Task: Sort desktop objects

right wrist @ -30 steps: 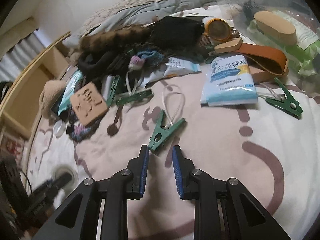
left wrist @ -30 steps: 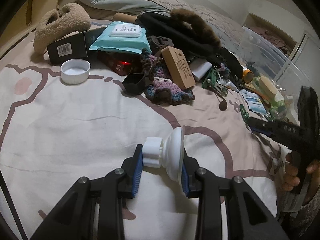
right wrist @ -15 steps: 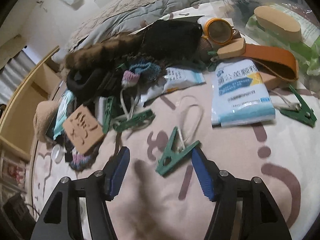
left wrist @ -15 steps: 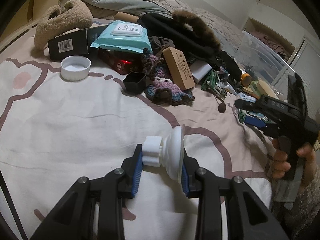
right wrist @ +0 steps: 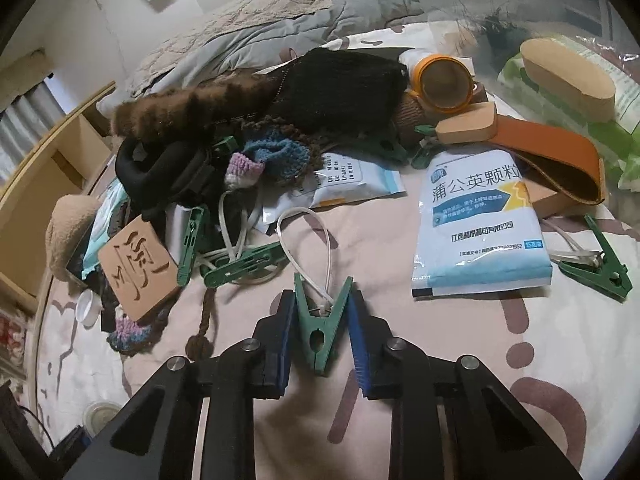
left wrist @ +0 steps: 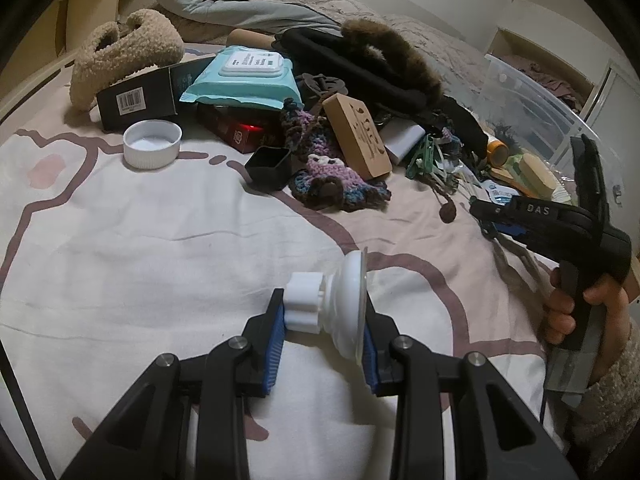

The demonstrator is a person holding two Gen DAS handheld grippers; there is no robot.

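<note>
Tongs [right wrist: 322, 334] tilt downward, jaws closing round green clothespin [right wrist: 320, 330].

A bedroom: quilt [left wrist: 256, 4] on a cluttered bed [left wrist: 140, 240].

Green clothespin [right wrist: 320, 326] with white loop, handles up, between closing jaws.

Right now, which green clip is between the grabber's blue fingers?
The green clip with the white loop, between the closing right gripper. The others lie farther off: one by the blue-and-white packet, more beside the clutter.
</note>
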